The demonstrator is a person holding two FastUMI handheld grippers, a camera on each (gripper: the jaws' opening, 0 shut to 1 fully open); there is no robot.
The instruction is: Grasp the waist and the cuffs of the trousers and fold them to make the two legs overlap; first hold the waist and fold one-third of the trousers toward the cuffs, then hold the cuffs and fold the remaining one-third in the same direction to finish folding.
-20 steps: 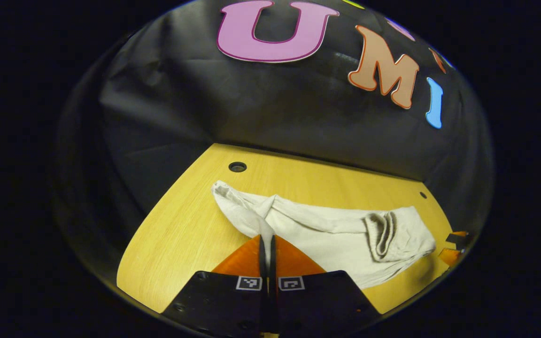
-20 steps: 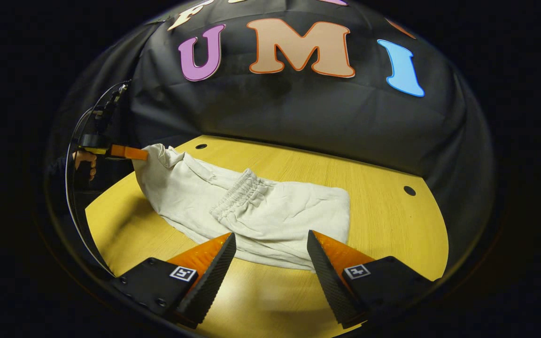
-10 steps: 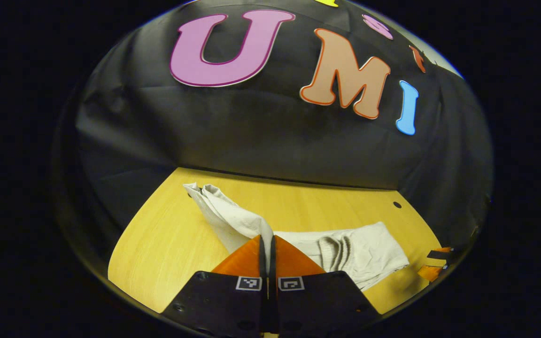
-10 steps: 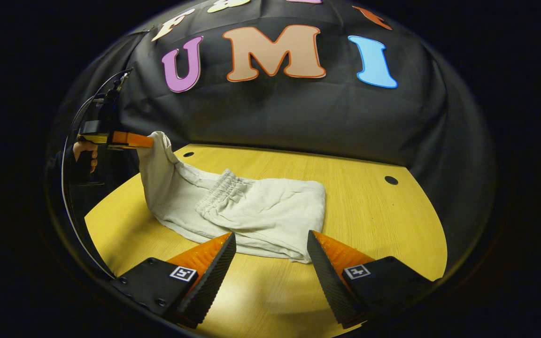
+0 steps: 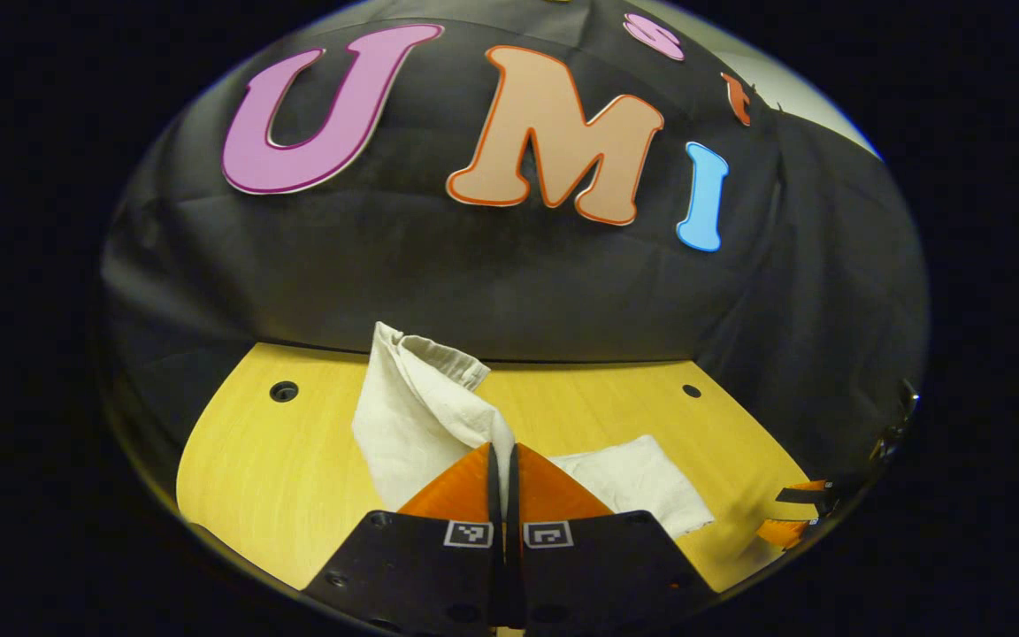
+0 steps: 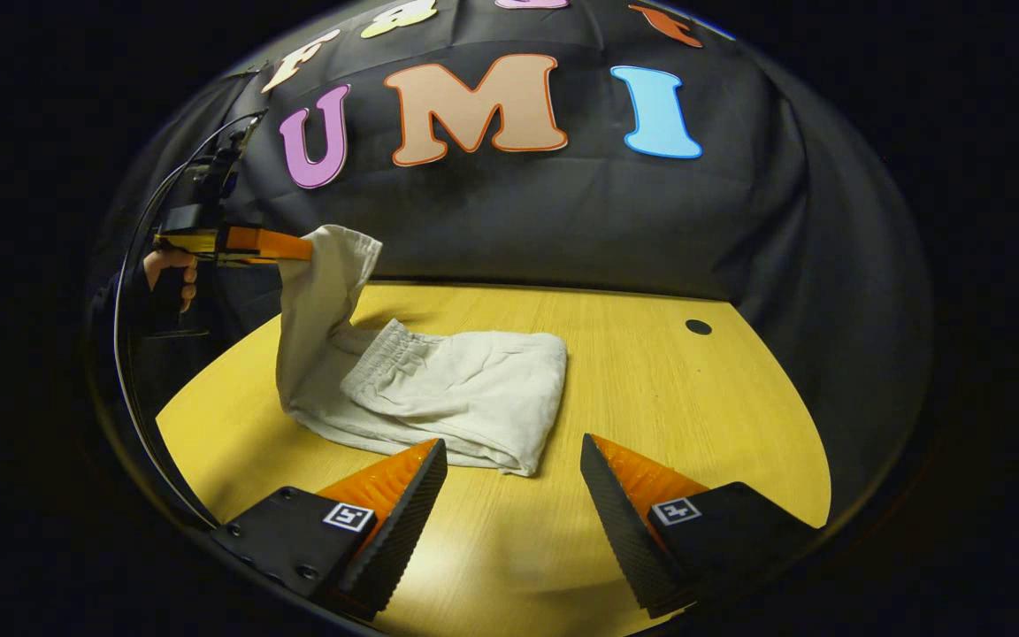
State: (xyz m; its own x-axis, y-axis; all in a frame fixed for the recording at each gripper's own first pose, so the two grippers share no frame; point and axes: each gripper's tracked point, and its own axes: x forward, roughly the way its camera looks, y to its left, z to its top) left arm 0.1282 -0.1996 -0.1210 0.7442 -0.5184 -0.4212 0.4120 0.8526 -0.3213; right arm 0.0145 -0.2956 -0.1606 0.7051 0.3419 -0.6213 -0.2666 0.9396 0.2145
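While the yellow wooden table (image 6: 651, 389) spreads wide under both cameras, the cream trousers (image 6: 439, 398) lie on its left half in the right gripper view, the elastic waist (image 6: 381, 349) already folded over onto the legs. Their cuff end (image 6: 324, 265) is lifted off the table and hangs in a steep sheet from the left gripper (image 6: 293, 249), which a hand (image 6: 172, 270) holds up by the table's left edge with a black cable (image 6: 134, 292) arching beside it. From the left gripper view, that gripper (image 5: 502, 456) has its fingers pressed together on the cuff cloth, which rises as a pale peak (image 5: 421, 389) in front of the lens and hides much of the folded pile (image 5: 642, 482) behind it. At that view's right edge the right gripper (image 5: 797, 513) shows small, near the pile but apart from it. Seen from its own camera, the right gripper (image 6: 514, 482) is spread wide, holding nothing, just short of the folded edge. Two small round holes (image 5: 283, 391) (image 5: 692, 390) sit near the table's far edge
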